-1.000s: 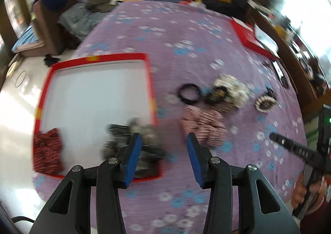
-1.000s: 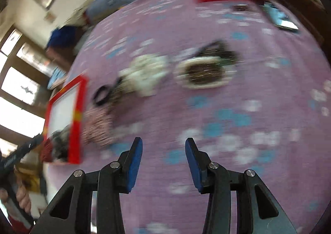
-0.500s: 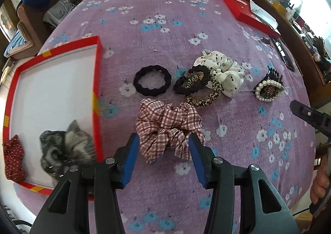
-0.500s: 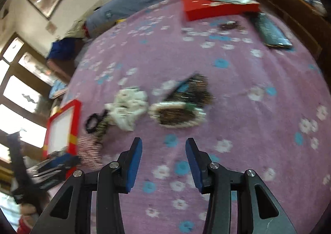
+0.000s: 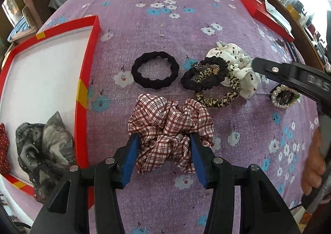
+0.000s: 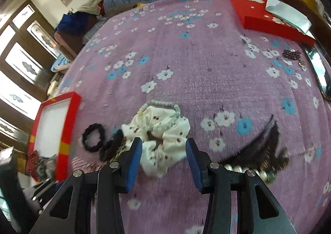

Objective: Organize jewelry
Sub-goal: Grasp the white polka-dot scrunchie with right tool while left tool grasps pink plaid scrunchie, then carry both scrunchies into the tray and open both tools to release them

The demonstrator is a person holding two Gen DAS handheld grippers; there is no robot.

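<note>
My left gripper (image 5: 163,145) is open, its blue pads on either side of a red plaid scrunchie (image 5: 169,124) on the purple floral cloth. A red-rimmed white tray (image 5: 82,80) at the left holds a grey scrunchie (image 5: 45,147) and a dark red one (image 5: 4,147). Beyond lie a black hair tie (image 5: 155,72), a black scrunchie (image 5: 204,76), a leopard one (image 5: 219,97) and a white dotted scrunchie (image 5: 238,64). My right gripper (image 6: 163,151) is open, straddling the white scrunchie (image 6: 161,132), which has a pearl bracelet (image 6: 163,103) on it.
A pearl hair piece (image 5: 283,97) and a dark comb clip (image 6: 260,147) lie at the right. A red box (image 6: 269,18) with papers sits at the far right corner, a small dark chain (image 6: 291,53) near it. Bedding is piled beyond the cloth's far edge.
My left gripper has moved right from the tray and down around the plaid scrunchie. My right gripper has swung left and down from the pearl piece to the white scrunchie.
</note>
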